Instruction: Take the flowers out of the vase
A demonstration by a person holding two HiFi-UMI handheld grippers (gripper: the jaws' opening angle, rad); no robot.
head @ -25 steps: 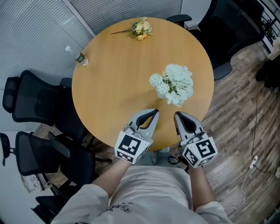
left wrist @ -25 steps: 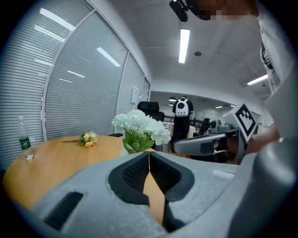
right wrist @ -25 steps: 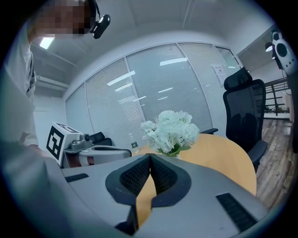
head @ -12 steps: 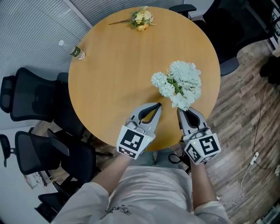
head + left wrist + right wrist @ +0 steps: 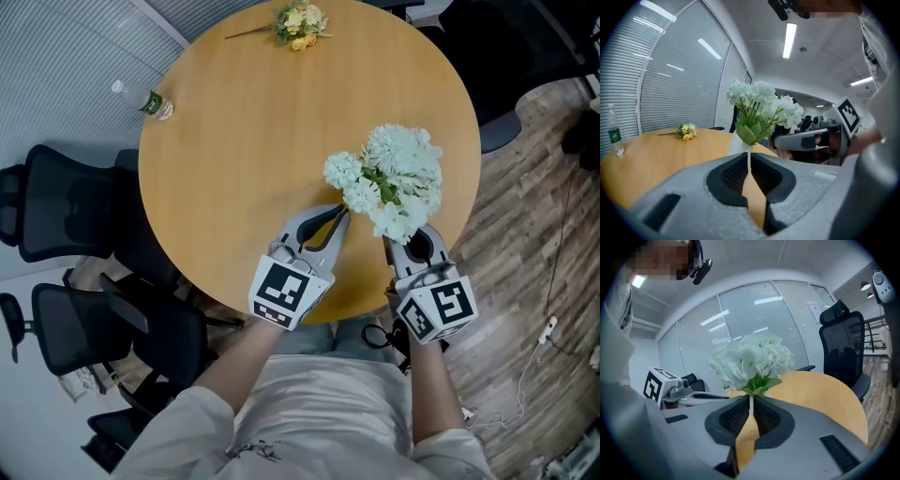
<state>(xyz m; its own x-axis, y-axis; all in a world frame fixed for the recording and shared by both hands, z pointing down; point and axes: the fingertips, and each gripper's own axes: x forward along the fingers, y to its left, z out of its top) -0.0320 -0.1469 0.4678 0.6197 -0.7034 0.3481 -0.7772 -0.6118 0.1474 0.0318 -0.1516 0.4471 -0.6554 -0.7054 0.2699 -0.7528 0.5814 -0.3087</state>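
Status: white flower bunch [image 5: 389,183] in white vase [image 5: 739,146] on round wooden counter [image 5: 244,141]. Vase sits just ahead of and between left tool [image 5: 749,160] and right tool [image 5: 751,405]. Both tools clamped shut, nothing gripped.

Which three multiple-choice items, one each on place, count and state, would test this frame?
1. The yellow flowers lie on the table: A at its far edge; B in its middle; C at its near edge.
2. Bottles on the table: A none; B one; C three.
3. The left gripper and right gripper are: A wide open; B shut, empty; C shut on something.
Key: 1 A, the head view shows them at the rim farthest from the person. 2 B, a single one stands near the left rim. 3 B, each gripper view shows the pads together with nothing between them.
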